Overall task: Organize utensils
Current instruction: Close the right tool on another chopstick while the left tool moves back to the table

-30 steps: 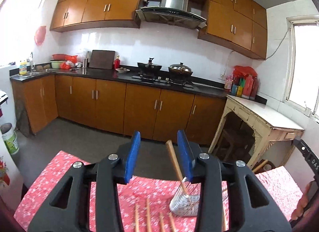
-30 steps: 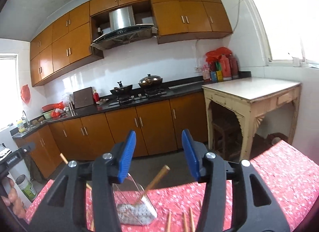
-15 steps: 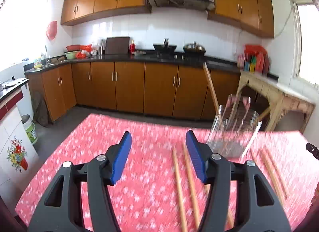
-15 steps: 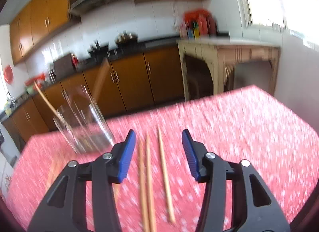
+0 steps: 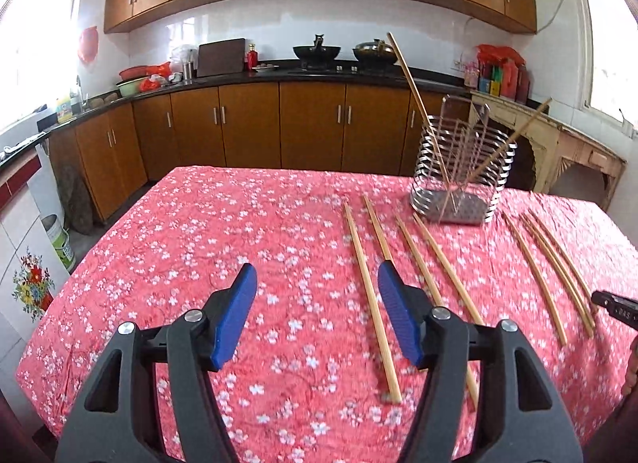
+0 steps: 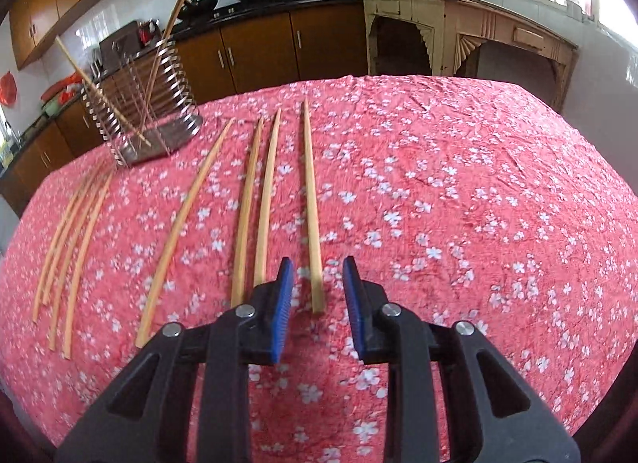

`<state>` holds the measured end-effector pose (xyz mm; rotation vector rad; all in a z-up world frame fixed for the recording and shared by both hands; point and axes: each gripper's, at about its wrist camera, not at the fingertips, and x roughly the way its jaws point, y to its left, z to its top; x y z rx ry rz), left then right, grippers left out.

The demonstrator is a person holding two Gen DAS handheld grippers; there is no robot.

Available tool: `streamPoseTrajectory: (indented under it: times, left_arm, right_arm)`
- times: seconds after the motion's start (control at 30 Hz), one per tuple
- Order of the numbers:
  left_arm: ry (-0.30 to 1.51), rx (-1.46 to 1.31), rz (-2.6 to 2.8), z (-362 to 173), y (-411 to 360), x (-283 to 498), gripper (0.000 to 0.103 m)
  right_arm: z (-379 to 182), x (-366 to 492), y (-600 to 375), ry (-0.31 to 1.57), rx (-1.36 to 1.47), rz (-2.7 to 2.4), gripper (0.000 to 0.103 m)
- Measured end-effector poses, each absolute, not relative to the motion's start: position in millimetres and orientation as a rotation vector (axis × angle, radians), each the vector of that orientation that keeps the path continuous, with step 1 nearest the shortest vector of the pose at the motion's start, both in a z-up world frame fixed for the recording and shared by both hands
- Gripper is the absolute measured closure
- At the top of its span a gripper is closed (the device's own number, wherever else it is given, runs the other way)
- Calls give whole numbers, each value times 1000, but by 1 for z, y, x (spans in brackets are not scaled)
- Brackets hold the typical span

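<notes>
Chopsticks (image 6: 311, 200) lie lengthwise away from right tool (image 6: 318, 287), jaws apart.

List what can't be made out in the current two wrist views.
- Right gripper: left wrist view, cut off by the right edge; only a black tip shows.
- Left gripper: absent from right wrist view.
- Chopstick: near part hidden behind the left gripper's fingers.
- Holder base contents: blurred.

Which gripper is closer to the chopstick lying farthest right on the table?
Right. The right gripper hangs just above the near end of the rightmost chopstick, which lies between its open fingers. The left gripper is over chopsticks left of the wire holder.
</notes>
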<state>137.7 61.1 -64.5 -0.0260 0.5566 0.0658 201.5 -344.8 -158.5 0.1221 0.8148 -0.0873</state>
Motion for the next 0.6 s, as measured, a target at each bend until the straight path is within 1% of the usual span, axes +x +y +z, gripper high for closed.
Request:
streamPoseTrajectory:
  times: [0.13,0.6]
  left_arm:
    - [583,-17,57,-73,59,137,39]
    - [664,-14,13,-95,51,140,39]
  right_arm:
    - [-163,204,-345,827,90,-125,94]
    - [-155,254,-399,855,187,-296,95]
